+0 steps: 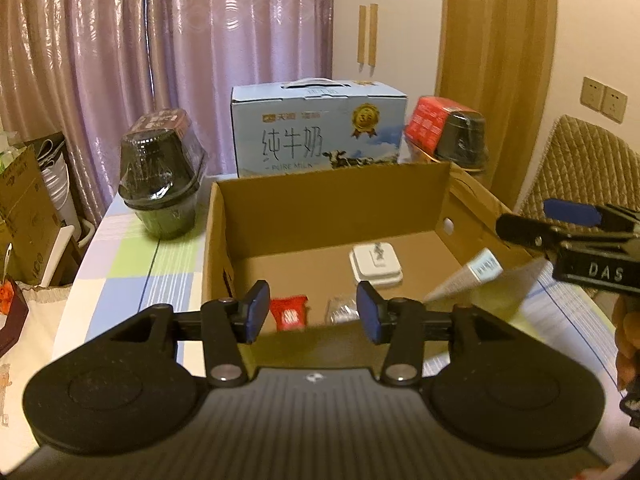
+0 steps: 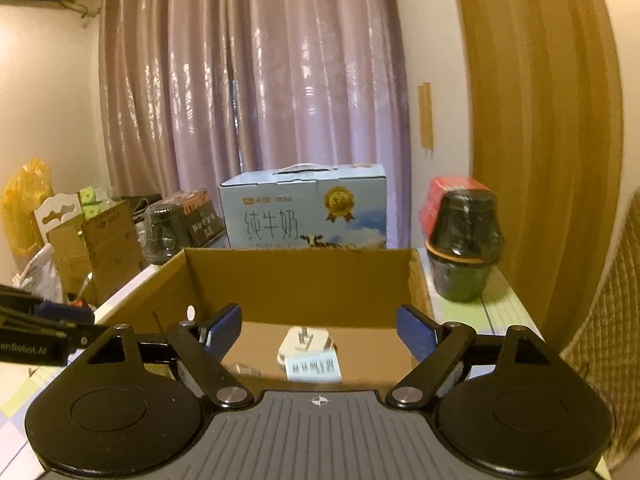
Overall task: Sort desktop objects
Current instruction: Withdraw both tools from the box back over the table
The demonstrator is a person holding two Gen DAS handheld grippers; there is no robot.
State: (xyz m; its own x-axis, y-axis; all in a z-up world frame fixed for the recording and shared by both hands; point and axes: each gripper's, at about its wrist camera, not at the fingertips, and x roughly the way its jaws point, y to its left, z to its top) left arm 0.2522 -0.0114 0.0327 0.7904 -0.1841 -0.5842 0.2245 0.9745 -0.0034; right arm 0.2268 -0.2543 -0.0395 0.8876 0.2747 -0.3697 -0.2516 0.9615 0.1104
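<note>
Inside, on the floor of the open cardboard box [image 1: 328, 200], a white plug adapter [image 1: 376, 266] lay prongs up near the middle. Closer to the near wall sat a small red packet [image 1: 289, 312] and, just beside it, a clear crinkled wrapper [image 1: 340, 310] whose contents were too blurred to tell. A slim white carton with a barcode label [image 1: 466, 278] was tilted over the box's right side, blurred, its labelled end uppermost; in the right wrist view that barcode end [image 2: 314, 368] appeared just in front of the adapter [image 2: 306, 346], between the blue pads. Whether it touched anything could not be told.

The left claw [image 1: 314, 312] hung over the near edge of the box with its blue pads apart, nothing between them. The right claw [image 2: 318, 330] was spread wider, gripping nothing; from the left wrist view it [image 1: 536, 220] reached in from the right, above the tilted carton.

The box stood on a table [image 1: 132, 264] covered with a pastel checked cloth. Behind it stood a blue milk carton case [image 1: 320, 128] with a carry handle, flanked by two shrink-wrapped dark bowl stacks, one at the left [image 1: 162, 176] and one at the right [image 1: 460, 136] with a red lid pack. Pinkish curtains [image 1: 160, 40] hung behind.
</note>
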